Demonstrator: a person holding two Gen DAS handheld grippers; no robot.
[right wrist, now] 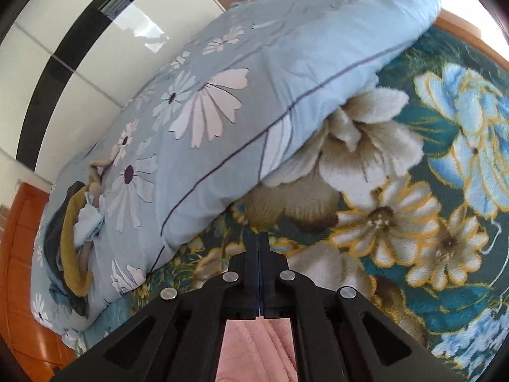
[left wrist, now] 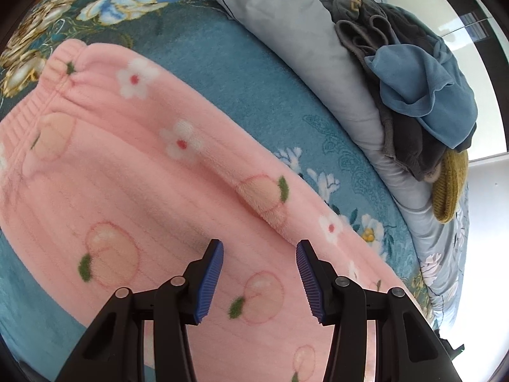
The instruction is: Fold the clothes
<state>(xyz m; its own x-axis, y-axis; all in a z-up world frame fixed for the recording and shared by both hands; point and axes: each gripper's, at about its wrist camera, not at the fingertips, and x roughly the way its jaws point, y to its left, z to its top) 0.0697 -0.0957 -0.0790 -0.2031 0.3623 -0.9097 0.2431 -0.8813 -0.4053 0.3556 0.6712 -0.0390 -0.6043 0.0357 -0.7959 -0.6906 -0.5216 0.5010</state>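
Left hand-held gripper (left wrist: 259,281) hovers agape over pink fleece pyjama trousers (left wrist: 133,197) on the bed blanket (left wrist: 238,73); right hand-held gripper (right wrist: 258,251) is closed, whether on fabric I cannot tell

A pale blue quilt (right wrist: 241,121) printed with white daisies lies bunched on a teal floral blanket (right wrist: 445,191), beside white wall panels with black bands (right wrist: 73,73) and an orange wooden bed frame (right wrist: 19,270).
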